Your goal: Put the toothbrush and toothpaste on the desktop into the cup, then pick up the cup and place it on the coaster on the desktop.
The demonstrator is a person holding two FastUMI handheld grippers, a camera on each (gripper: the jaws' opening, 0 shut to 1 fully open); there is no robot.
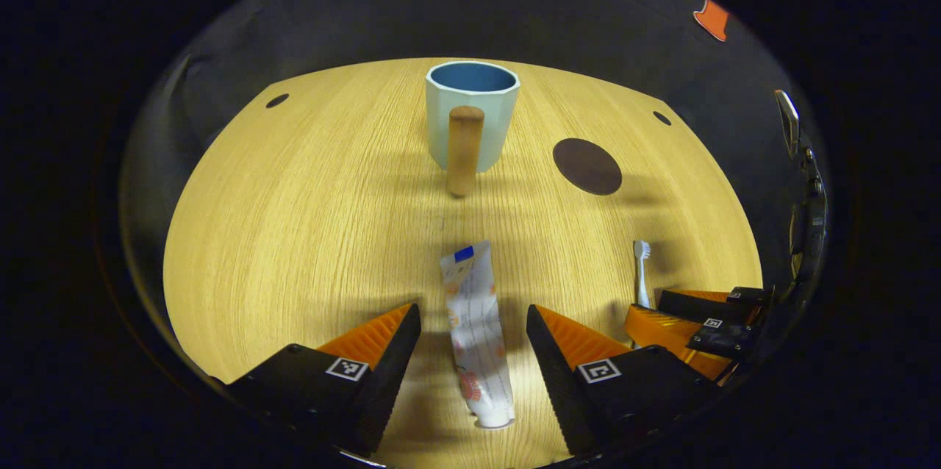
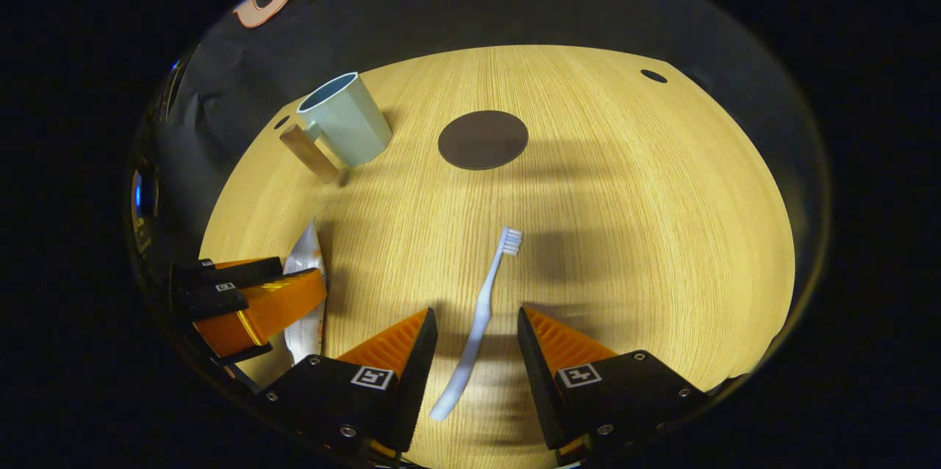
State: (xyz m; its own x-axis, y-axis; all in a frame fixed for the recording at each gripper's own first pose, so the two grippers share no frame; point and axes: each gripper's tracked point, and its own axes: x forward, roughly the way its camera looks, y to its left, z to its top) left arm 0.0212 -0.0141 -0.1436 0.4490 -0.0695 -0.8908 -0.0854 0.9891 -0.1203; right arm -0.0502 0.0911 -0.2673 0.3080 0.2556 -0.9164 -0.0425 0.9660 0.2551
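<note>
Toothpaste [image 1: 476, 333] lies flat near the desktop's [image 1: 309, 234] front edge, between the wide-open left gripper [image 1: 473, 322] fingers, ungripped. Toothbrush [image 2: 479, 318] likewise between the open right gripper [image 2: 474, 326]. Cup [image 1: 471, 115] upright toward the far edge; coaster [image 1: 587, 166] beside it.

A pale mint faceted cup [image 1: 472, 116] has a blue inside and a light wooden handle. Beside the cup lies a dark brown round coaster [image 1: 587, 166] on the yellow wood-grain desktop [image 1: 309, 234]. The white toothpaste tube [image 1: 478, 333] bears orange and blue markings; the toothbrush [image 2: 478, 314] is white.
</note>
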